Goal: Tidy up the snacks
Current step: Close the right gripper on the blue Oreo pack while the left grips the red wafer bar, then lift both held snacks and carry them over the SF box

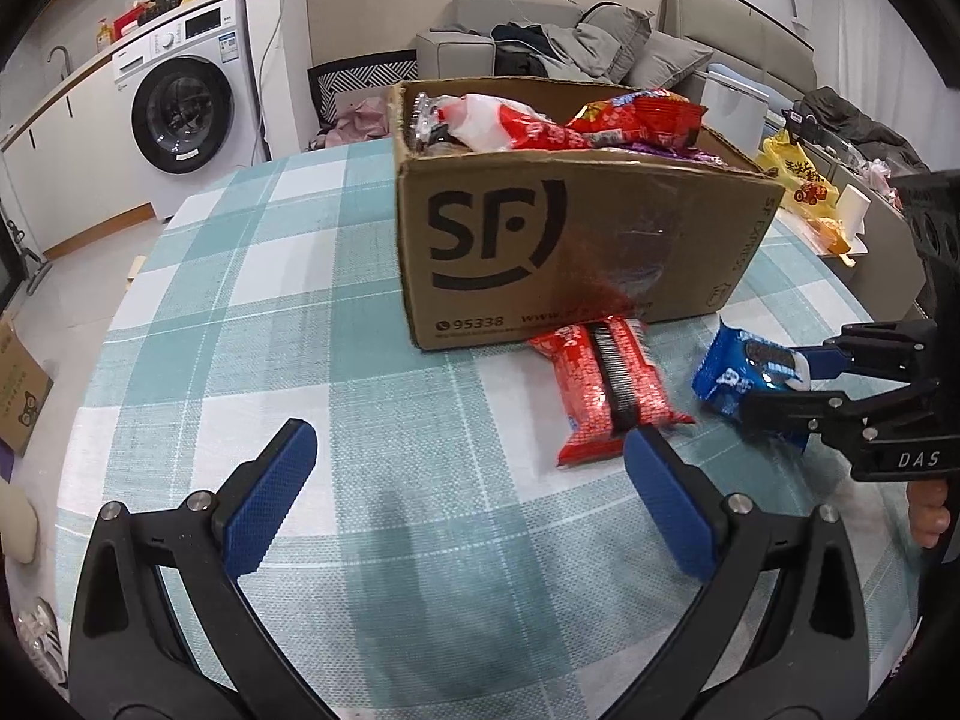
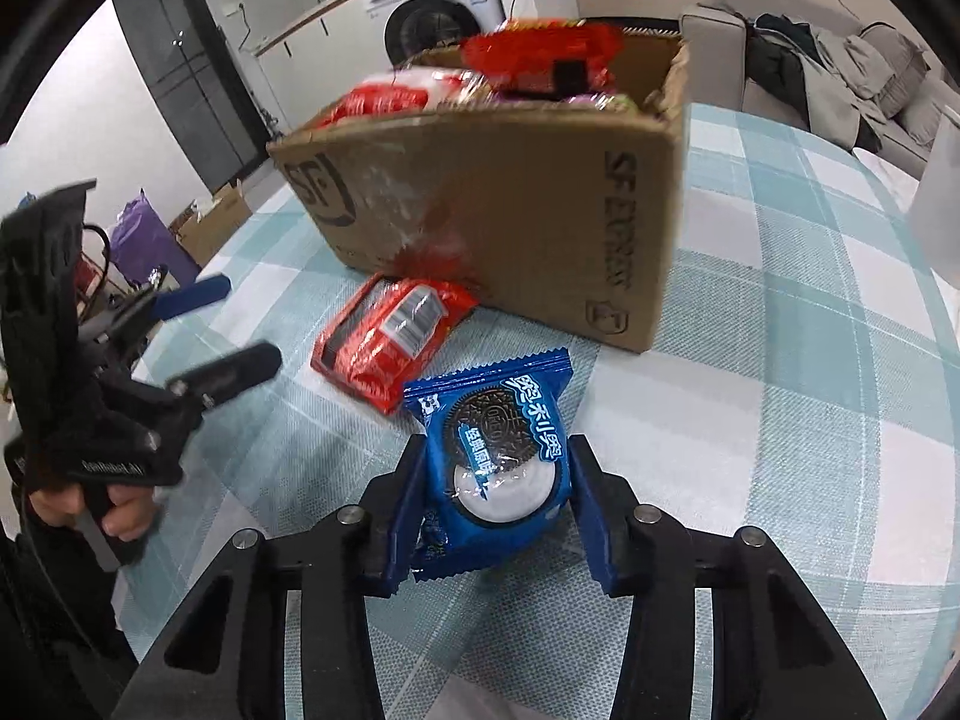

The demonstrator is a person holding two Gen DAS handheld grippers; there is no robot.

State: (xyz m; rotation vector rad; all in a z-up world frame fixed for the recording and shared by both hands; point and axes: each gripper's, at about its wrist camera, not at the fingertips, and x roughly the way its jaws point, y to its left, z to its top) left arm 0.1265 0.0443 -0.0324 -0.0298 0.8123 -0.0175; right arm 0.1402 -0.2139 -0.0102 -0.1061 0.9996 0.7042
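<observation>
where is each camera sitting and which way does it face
Left wrist: sits on the left hand-held gripper, open over the checked tablecloth, facing the cardboard box; the right hand-held gripper shows at the right edge.
Right wrist: sits on the right hand-held gripper, shut on the blue cookie pack, facing the box's corner; the left hand-held gripper and a hand show at left.
Both share the box, blue pack and red cookie pack.

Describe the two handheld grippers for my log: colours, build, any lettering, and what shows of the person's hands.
Both the left gripper and right gripper are black frames with silver pivot bolts and blue textured pads on the fingers. The right one's body reads "DAS" in white; the left one's side carries pale lettering, too blurred to read. A bare left hand grips its handle; no sleeve detail is clear.
</observation>
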